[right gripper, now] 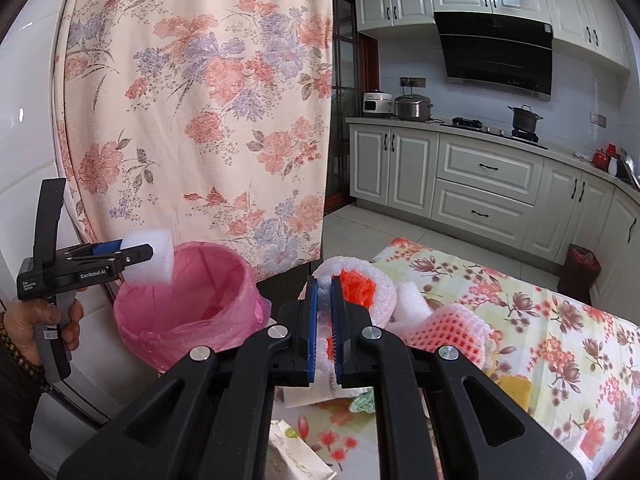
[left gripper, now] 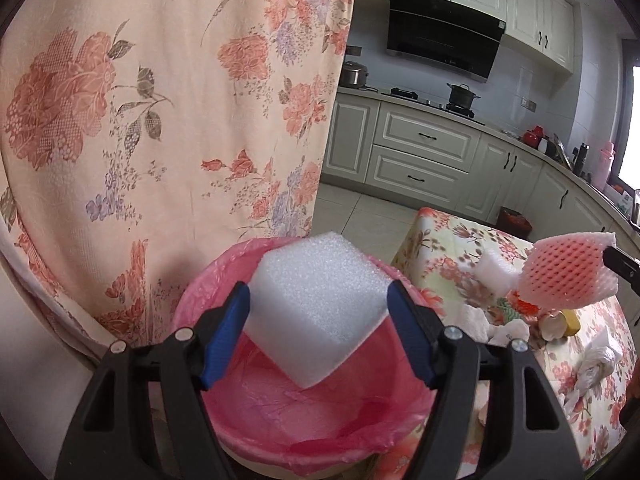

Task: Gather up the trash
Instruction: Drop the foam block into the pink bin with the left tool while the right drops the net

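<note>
The left tool (left gripper: 318, 312) is clamped on a white foam block (left gripper: 316, 308), its blue pads pressing the block's two sides. The pink-lined bin (left gripper: 304, 412) sits directly below and just ahead of this tool, so the block likely only needs letting go. The right tool (right gripper: 325, 316), pinched together on a foam fruit net (right gripper: 360, 284), hangs further off, with the bin to its left.
</note>
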Demonstrator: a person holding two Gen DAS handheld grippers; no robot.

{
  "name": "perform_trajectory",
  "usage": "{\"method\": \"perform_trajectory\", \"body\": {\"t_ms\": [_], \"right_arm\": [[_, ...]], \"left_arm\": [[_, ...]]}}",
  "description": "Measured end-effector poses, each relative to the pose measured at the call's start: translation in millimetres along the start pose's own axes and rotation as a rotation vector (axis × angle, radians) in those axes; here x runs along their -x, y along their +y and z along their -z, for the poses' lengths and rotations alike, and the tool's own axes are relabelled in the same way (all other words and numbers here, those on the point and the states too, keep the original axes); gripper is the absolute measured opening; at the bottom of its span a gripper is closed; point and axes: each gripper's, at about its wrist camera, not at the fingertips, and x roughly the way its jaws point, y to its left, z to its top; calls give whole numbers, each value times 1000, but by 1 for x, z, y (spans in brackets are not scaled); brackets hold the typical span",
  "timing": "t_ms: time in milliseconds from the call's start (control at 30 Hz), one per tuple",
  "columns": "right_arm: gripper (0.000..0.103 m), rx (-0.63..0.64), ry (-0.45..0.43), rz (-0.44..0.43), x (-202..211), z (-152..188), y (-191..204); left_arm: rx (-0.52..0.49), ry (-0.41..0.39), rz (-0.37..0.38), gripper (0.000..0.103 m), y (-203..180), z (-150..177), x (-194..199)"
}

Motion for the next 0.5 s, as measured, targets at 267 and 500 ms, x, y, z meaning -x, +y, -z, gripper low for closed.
{"method": "perform_trajectory", "body": {"t_ms": [267,500], "right_arm": [[8,64,15,-120,-42,-22,55],[8,113,49,-223,-76,-30,102]], "left_arm": [[69,11,-26,87,30,10,-2],[103,-14,-111,87,53,15,19]]}}
